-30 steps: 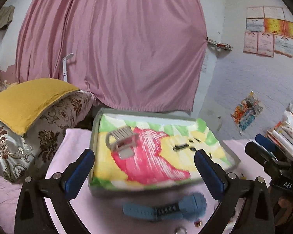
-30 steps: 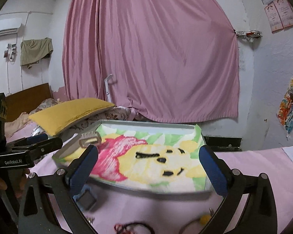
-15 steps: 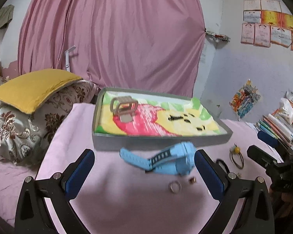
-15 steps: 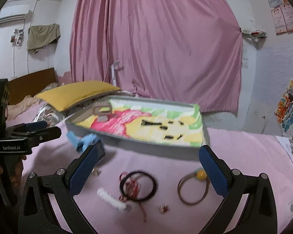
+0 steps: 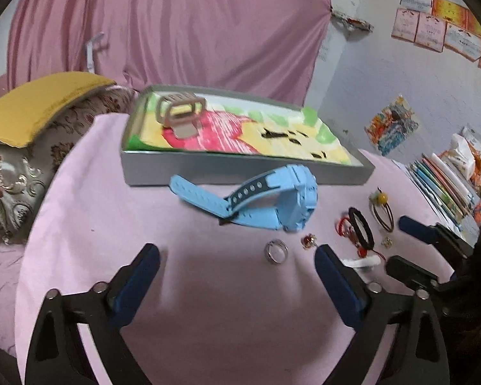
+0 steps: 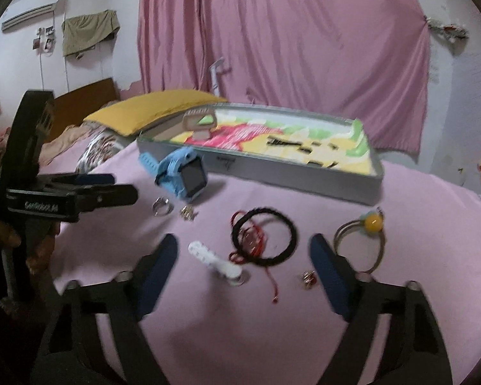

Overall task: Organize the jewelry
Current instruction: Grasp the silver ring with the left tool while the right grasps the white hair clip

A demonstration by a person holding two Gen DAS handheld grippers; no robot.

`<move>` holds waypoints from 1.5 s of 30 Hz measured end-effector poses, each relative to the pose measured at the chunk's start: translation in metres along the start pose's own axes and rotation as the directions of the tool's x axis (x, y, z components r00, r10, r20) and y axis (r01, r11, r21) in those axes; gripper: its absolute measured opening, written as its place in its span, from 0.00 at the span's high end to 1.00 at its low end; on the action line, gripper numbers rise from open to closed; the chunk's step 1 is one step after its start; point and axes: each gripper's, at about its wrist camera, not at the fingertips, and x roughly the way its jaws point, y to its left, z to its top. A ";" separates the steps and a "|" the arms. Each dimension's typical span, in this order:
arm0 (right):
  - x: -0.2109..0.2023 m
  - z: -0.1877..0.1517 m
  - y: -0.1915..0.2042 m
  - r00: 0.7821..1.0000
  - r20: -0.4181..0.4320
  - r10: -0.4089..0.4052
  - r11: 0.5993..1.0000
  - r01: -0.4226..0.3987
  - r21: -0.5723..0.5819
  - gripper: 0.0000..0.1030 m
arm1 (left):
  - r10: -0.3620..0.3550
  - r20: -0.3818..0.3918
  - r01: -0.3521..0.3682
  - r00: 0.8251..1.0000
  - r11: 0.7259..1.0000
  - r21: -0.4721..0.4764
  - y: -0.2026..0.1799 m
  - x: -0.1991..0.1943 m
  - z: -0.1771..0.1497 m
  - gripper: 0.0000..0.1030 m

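Room: pink curtain (image 5: 176, 29) across the back wall, yellow pillow (image 5: 38, 102) at the side, papers pinned on the wall.
Surface: pink cloth (image 5: 208, 304) over the whole work area.
Box: shallow grey tray (image 5: 240, 168) lined with a cartoon print in red, yellow and green, well ahead of both sets of jaws.
Box contents: one beige watch (image 5: 180, 112) with its strap looped, in the far corner nearest the pillow; nothing else made out inside.
Blue watch: blue watch (image 5: 266, 202) lies on the cloth just in front of the tray wall, ahead of the left jaws and not between them.
Small pieces: silver ring (image 5: 275, 251) and a small gold-red piece (image 5: 308, 241) just ahead of the left jaws.
Right jaw area: black cord bracelet (image 6: 264, 235) tangled with a red string (image 6: 256, 240), white clip (image 6: 215, 261), small gold stud (image 6: 308, 277).
Beside right jaws: brown hair tie with yellow bead (image 6: 362, 237), just outside the far finger.
Unclear: stud and gold-red piece too small and blurred to identify; motion blur over both views.
Cut off: books at the frame edge, only partly seen.
Left gripper: left gripper (image 5: 237, 260) low over the cloth, jaws wide apart, holding nothing.
Right gripper: right gripper (image 6: 243, 250) low over the cloth, jaws wide apart around the bracelet and clip without touching them.
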 end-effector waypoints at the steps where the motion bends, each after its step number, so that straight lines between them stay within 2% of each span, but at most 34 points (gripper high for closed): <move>1: 0.002 -0.001 0.000 1.000 -0.018 0.024 1.000 -0.024 -0.001 0.42 | -0.005 -0.012 0.005 1.000 1.000 0.005 -0.001 0.002 0.000 0.17; 2: 0.004 -0.002 0.001 0.999 -0.033 0.036 0.999 -0.037 -0.006 0.44 | -0.014 -0.030 0.015 0.999 1.000 0.013 -0.003 0.005 0.000 0.19; 4: 0.008 -0.005 0.004 0.997 -0.059 0.042 0.999 -0.044 -0.024 0.56 | -0.031 -0.053 0.032 0.998 0.999 0.027 -0.006 0.008 -0.001 0.30; 6: 0.011 -0.007 0.006 0.995 -0.084 0.051 0.998 -0.055 -0.040 0.62 | -0.043 -0.065 0.046 0.997 0.998 0.047 -0.010 0.010 -0.002 0.34; 9: 0.015 -0.007 0.008 0.992 -0.112 0.067 0.996 -0.074 -0.058 0.63 | -0.054 -0.076 0.058 0.996 0.997 0.057 -0.012 0.011 0.001 0.34; 13: 0.020 -0.004 0.010 0.988 -0.138 0.068 0.994 -0.079 -0.070 0.68 | -0.050 -0.097 0.059 0.994 0.994 0.092 -0.018 0.016 0.005 0.45; 15: 0.023 -0.002 0.012 0.987 -0.146 0.069 0.994 -0.081 -0.075 0.69 | -0.051 -0.106 0.063 0.993 0.991 0.114 -0.022 0.019 0.006 0.47; 20: 0.027 -0.001 0.013 0.986 -0.158 0.054 0.995 -0.067 -0.080 0.86 | -0.039 -0.122 0.060 0.992 0.983 0.173 -0.031 0.024 0.009 0.52; 24: 0.027 -0.001 0.009 0.986 -0.158 0.049 0.996 -0.060 -0.065 0.87 | -0.010 -0.142 0.043 0.990 0.973 0.226 -0.037 0.029 0.012 0.61; 32: 0.027 -0.001 0.007 0.986 -0.154 0.060 0.997 -0.066 -0.033 0.87 | 0.000 -0.150 0.040 0.989 0.963 0.267 -0.043 0.028 0.009 0.81; 38: 0.023 -0.006 0.008 0.988 -0.134 0.073 0.997 -0.073 0.002 0.87 | 0.031 -0.147 0.014 0.989 0.955 0.297 -0.049 0.024 0.005 0.82; 42: 0.018 -0.006 0.010 0.990 -0.115 0.080 0.997 -0.078 0.017 0.87 | 0.011 -0.137 0.024 0.990 0.968 0.251 -0.045 0.019 0.002 0.82; 45: 0.010 0.000 0.012 0.996 -0.066 0.064 0.998 -0.063 0.014 0.87 | 0.002 -0.115 0.020 0.993 0.980 0.198 -0.038 0.015 0.001 0.82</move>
